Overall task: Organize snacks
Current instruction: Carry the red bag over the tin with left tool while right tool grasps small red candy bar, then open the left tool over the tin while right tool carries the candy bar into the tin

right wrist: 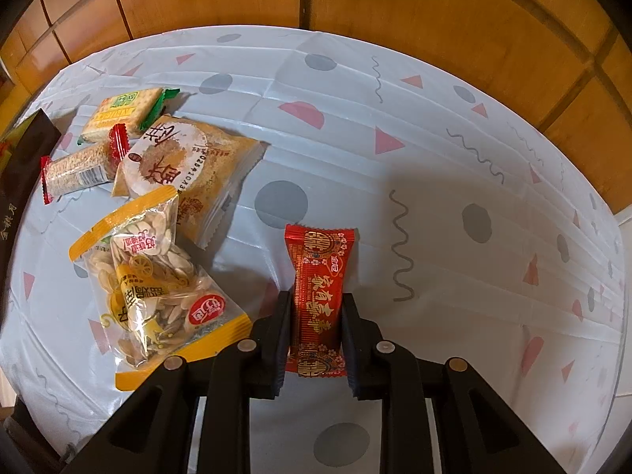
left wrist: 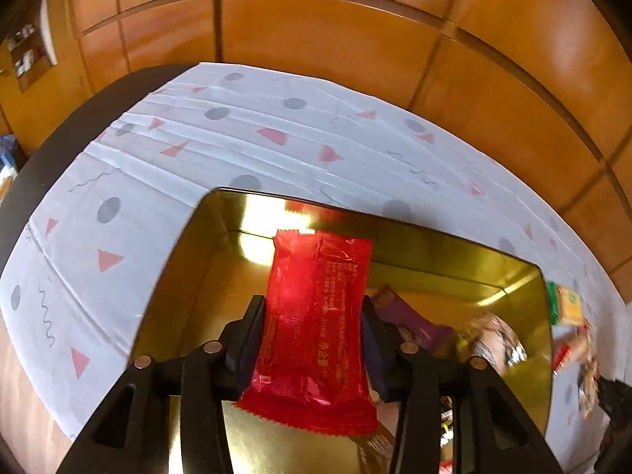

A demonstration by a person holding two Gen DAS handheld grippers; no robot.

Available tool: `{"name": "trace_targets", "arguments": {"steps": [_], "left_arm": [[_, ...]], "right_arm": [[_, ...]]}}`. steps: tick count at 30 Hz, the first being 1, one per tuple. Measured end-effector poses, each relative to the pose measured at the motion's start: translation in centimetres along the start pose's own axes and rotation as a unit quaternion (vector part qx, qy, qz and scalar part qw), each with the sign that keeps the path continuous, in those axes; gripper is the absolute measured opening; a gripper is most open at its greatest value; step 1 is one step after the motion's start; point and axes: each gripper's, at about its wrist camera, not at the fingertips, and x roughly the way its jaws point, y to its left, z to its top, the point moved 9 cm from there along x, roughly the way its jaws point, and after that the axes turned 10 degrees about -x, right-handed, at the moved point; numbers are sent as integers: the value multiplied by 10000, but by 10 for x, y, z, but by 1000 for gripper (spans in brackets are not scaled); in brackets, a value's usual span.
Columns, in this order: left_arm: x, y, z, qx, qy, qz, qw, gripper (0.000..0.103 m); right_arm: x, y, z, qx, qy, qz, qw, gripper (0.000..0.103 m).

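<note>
My left gripper [left wrist: 314, 304] is shut on a red snack packet [left wrist: 316, 316] and holds it over an open gold tin [left wrist: 185, 260]. The tin holds a purple packet [left wrist: 410, 316] and other wrappers at its right side. My right gripper [right wrist: 316, 302] is shut on a red and gold candy packet [right wrist: 319, 296], held just above the tablecloth. To its left lie a bag of seeds [right wrist: 150, 276], a tan pastry packet [right wrist: 189, 166], a red-ended sesame bar [right wrist: 83, 166] and a cracker pack [right wrist: 126, 108].
A white cloth with grey dots and pink triangles [right wrist: 434, 158] covers the table. The tin's dark edge [right wrist: 23, 166] shows at the far left of the right wrist view. Loose snacks [left wrist: 568, 308] lie right of the tin. Wood panelling [left wrist: 316, 39] stands behind.
</note>
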Motion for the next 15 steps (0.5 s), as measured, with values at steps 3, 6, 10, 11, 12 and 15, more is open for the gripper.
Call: {"name": "trace_targets", "arguments": {"steps": [3, 6, 10, 11, 12, 15], "left_arm": [[-8, 8, -1, -82, -116, 27, 9999, 46], [-24, 12, -11, -154, -253, 59, 9995, 46], [-52, 11, -40, 23, -483, 98, 9988, 46], [-58, 9, -47, 89, -534, 69, 9985, 46], [-64, 8, -54, 147, -581, 52, 9982, 46], [-77, 7, -76, 277, -648, 84, 9975, 46]], "right_arm": [[-1, 1, 0, -10, -9, -8, 10000, 24], [0, 2, 0, -40, -23, -27, 10000, 25], [0, 5, 0, -105, -49, -95, 9999, 25], [0, 7, -1, -134, -66, -132, 9998, 25], [0, 8, 0, -163, -80, -167, 9997, 24], [-2, 11, -1, -221, -108, -258, 9994, 23]]}}
